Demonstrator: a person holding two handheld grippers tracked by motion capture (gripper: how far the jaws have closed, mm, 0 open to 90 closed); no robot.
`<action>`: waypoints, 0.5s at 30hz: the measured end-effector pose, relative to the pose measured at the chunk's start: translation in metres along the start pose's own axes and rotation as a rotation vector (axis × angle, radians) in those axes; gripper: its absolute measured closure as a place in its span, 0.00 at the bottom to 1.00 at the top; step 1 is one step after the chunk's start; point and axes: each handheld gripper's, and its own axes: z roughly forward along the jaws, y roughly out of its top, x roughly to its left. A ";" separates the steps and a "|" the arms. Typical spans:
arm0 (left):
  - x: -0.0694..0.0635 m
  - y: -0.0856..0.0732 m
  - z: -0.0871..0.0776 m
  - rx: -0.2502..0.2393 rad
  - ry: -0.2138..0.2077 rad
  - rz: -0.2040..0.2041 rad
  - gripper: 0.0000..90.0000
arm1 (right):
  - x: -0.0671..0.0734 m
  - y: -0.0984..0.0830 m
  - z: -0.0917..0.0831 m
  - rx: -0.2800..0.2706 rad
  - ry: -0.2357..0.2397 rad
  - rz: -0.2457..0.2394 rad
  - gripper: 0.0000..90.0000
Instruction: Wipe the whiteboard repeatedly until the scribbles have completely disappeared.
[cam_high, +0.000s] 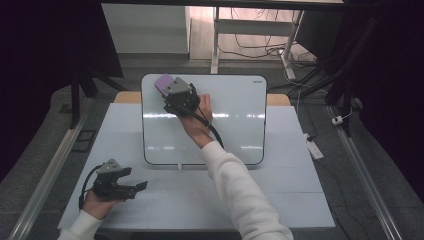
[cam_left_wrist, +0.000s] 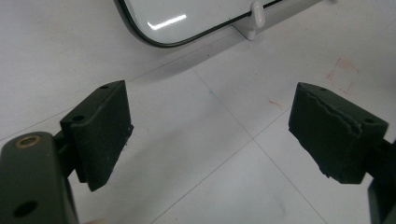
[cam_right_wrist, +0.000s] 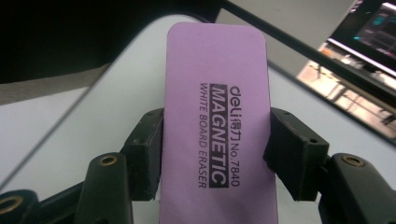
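Closest to you, your left gripper rests low over the near left of the white table, held in your left hand. Its jaws stand wide apart with nothing between them, as the left gripper view shows, where the two black pads frame bare tabletop and the near corner of the whiteboard. It looks parked there to stay out of the way while the other arm works.

Your right gripper reaches forward to the far left corner of the whiteboard, your white sleeve stretched across the table. Its jaws are clamped on the long sides of a purple magnetic whiteboard eraser, printed label facing the camera. Gripping it across the narrow width probably keeps the wiping face free and turned toward the board.

From above, the eraser sits at the board's top left corner; whether it is pressed against the surface or just above it cannot be told. The board looks clean, with no marks visible, so starting at a corner would suit a sweep across it.
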 end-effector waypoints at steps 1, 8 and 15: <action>0.000 0.000 0.000 0.000 -0.001 0.001 0.16 | 0.000 0.000 0.000 0.001 0.001 -0.003 0.45; -0.002 0.000 -0.001 -0.002 0.002 0.006 0.16 | -0.039 -0.005 -0.021 0.018 -0.101 0.077 0.45; -0.002 0.001 0.000 0.000 0.000 0.004 0.16 | -0.018 -0.004 -0.012 0.018 -0.053 0.038 0.45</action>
